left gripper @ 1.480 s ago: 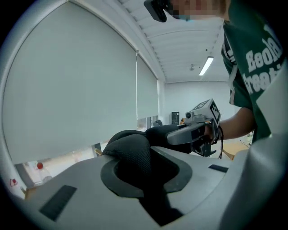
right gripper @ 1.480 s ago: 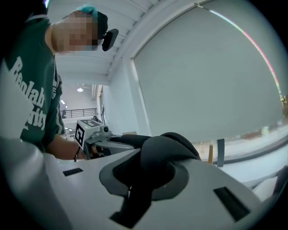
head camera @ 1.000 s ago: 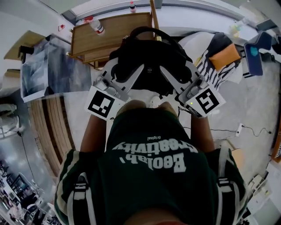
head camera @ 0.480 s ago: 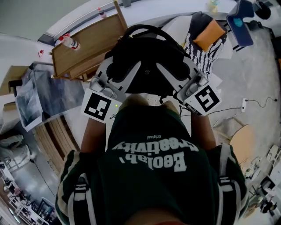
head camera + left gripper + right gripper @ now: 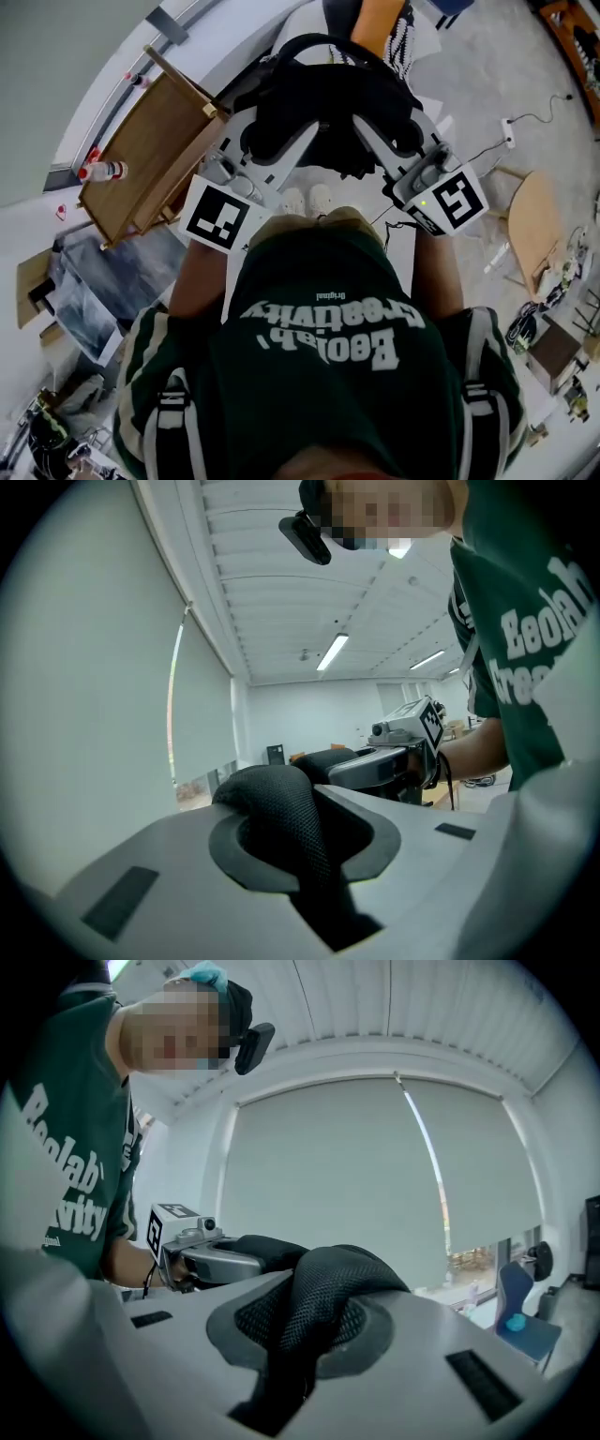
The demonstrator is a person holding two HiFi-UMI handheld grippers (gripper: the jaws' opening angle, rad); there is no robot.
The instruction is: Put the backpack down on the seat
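Dark green T-shirt, white lettering, grey left gripper, grey right gripper, black-and-white marker cubes

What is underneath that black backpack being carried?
Around the backpack only pale floor shows, and just below it in the head view, the person's white shoes. Whatever lies directly beneath the bag is covered by the bag itself.

The backpack hangs before the person, above the floor, between the left hand-held gripper at its left side and the right hand-held gripper at its right side, each clamped on it. A worktop stands to the left, with a bottle at its edge. A round seat stands well apart on the right.
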